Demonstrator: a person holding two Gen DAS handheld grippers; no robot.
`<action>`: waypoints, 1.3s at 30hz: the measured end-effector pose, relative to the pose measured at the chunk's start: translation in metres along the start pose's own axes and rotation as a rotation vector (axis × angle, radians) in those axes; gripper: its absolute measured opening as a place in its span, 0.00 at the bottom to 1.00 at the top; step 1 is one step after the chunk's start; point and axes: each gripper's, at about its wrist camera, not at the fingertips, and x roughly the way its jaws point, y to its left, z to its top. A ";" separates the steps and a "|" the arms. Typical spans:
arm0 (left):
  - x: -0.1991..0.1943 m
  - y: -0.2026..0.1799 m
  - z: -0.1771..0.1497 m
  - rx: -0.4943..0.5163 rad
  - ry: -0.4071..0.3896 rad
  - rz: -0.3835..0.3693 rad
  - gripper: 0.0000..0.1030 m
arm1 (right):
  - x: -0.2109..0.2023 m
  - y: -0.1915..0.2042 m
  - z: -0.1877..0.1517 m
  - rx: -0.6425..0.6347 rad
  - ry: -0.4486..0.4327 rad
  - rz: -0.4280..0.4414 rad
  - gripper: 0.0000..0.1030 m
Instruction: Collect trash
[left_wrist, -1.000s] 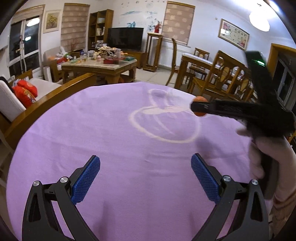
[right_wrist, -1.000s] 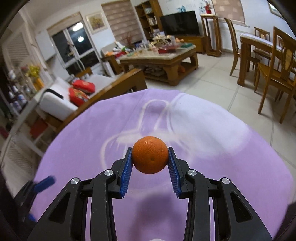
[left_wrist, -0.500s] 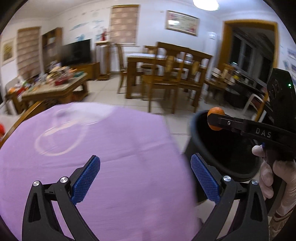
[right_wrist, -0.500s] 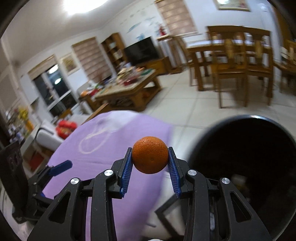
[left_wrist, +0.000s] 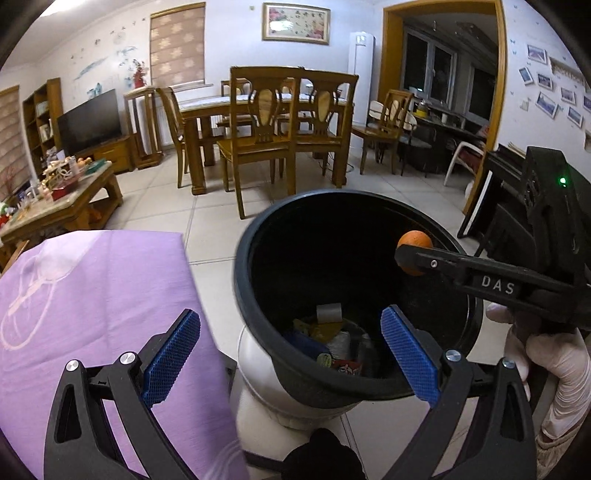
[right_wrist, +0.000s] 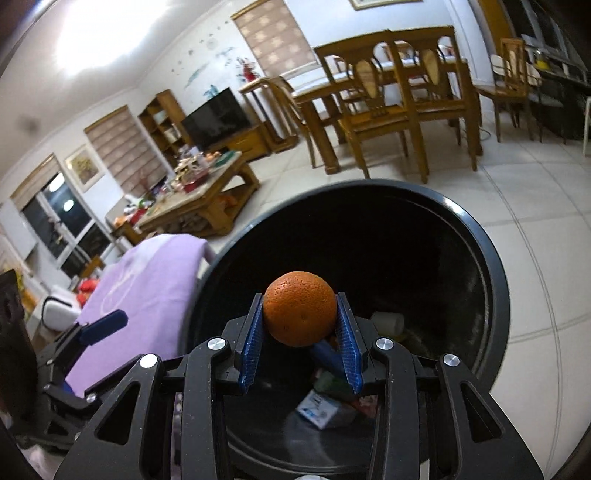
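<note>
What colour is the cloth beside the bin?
Purple cloth with a faint white line drawing; left wrist view shows it best.

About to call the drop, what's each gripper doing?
Left gripper: open, empty.
Right gripper: shut on the orange, over the trash bin.

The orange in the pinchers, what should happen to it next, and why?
Probably the right gripper should open and let the orange drop. Its blue pads clamp the fruit on both sides, and it hangs over the mouth of the black trash bin, inside the rim, with other trash at the bottom. The left gripper is open and empty, so nothing else needs doing first.
</note>
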 end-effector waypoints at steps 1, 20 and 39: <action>0.002 -0.003 0.000 0.005 0.005 0.000 0.95 | 0.002 -0.003 -0.001 0.005 0.001 -0.007 0.37; -0.013 -0.020 -0.003 0.046 -0.022 -0.022 0.95 | -0.018 0.000 -0.005 0.040 -0.082 -0.051 0.77; -0.115 0.142 -0.052 -0.227 -0.140 0.329 0.95 | 0.032 0.186 0.009 -0.069 -0.009 0.048 0.95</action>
